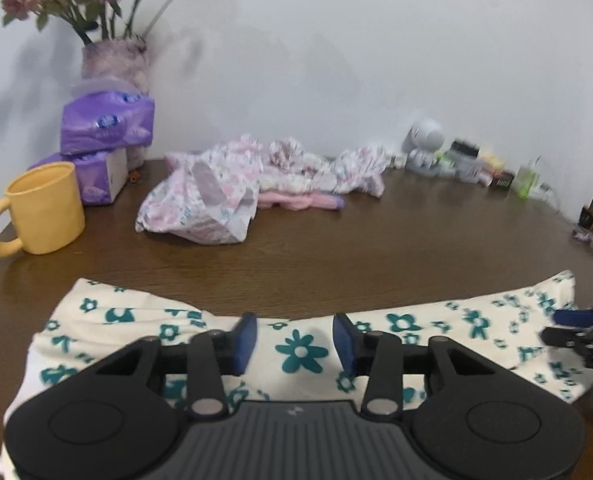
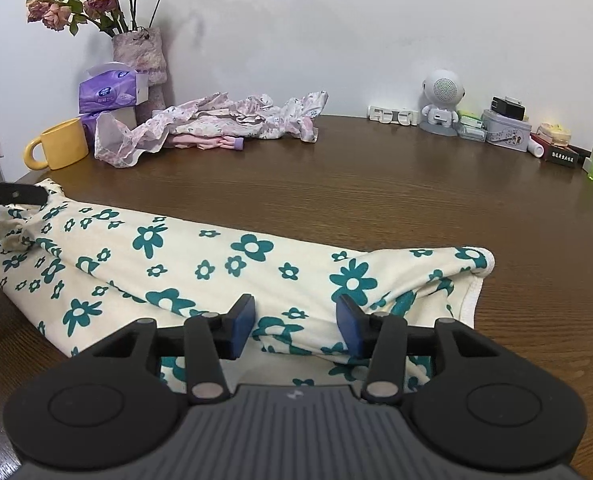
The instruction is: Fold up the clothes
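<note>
A cream garment with teal flowers [image 1: 108, 316] lies long and partly folded along the near edge of the brown table [image 1: 336, 248]. My left gripper [image 1: 295, 340] hovers over its middle, blue pads apart, nothing pinched between them. My right gripper [image 2: 296, 322] stands open over the same garment [image 2: 176, 256] near its right end, where the cloth bunches into a fold. In the left wrist view the right gripper [image 1: 560, 326] shows at the right edge by the garment's end. One black finger [image 2: 12, 194] of the left gripper shows at the far left of the right wrist view.
A crumpled pile of pink floral clothes [image 2: 224, 120] lies at the back of the table. A yellow mug [image 1: 42, 208], purple tissue packs [image 1: 106, 124] and a vase of flowers [image 1: 114, 60] stand back left. A white robot-shaped speaker [image 2: 442, 100] and small boxes [image 2: 504, 128] line the back right.
</note>
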Tool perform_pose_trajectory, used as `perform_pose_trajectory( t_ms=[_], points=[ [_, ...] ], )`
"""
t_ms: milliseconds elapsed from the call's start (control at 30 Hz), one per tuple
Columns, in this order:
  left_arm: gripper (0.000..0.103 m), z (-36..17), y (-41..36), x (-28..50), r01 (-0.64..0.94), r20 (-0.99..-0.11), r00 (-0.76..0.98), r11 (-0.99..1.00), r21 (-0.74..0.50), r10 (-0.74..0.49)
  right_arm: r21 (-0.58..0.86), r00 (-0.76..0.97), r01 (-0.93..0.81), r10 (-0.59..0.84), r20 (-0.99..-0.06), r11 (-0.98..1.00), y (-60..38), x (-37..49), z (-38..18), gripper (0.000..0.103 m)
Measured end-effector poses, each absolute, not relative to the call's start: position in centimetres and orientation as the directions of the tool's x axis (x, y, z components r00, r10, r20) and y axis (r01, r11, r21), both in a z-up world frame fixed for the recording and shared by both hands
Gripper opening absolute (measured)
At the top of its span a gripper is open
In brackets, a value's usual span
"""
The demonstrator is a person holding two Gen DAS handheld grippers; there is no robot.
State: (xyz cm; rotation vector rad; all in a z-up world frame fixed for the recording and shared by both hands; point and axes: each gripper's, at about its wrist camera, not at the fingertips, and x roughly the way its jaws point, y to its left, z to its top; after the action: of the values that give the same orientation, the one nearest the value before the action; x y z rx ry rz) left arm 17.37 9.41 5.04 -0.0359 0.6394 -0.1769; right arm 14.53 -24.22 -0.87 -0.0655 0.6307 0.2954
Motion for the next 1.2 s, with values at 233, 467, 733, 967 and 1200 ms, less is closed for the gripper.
perform_pose_trajectory(
  t_ms=[233, 467, 733, 967, 1200],
  points=[
    [0.010, 3.2, 11.7, 18.1, 0.045, -0.610, 0.786, 0.993, -0.105, -0.100, 0.038, 0.764, -0.295, 0.259, -0.591, 0.955, -24.3, 14.6, -0.8, 0.051],
    [0.006, 2.9, 17.0, 17.4, -0.123, -0.581, 0.814, 0.979, -0.162, 0.006, 0.035, 0.755, -0.316, 0.274, -0.596, 0.948, -24.0, 14.6, -0.8, 0.060],
    [0.010, 3.3, 20.8, 17.2, -0.210, -0.593, 0.802, 0.962, -0.174, 0.068, 0.024, 0.752, -0.328, 0.276, -0.599, 0.944, -23.8, 14.6, -0.8, 0.066],
    [0.047, 6.8, 20.7, 18.3, -0.138, -0.581, 0.813, 0.983, -0.122, 0.042, -0.002, 0.738, -0.359, 0.282, -0.613, 0.933, -23.0, 14.5, -0.9, 0.083],
    [0.048, 5.9, 21.2, 23.9, -0.162, -0.703, 0.708, 0.984, -0.072, 0.065, -0.004, 0.734, -0.362, 0.283, -0.617, 0.932, -22.8, 14.5, -0.9, 0.088]
  ],
)
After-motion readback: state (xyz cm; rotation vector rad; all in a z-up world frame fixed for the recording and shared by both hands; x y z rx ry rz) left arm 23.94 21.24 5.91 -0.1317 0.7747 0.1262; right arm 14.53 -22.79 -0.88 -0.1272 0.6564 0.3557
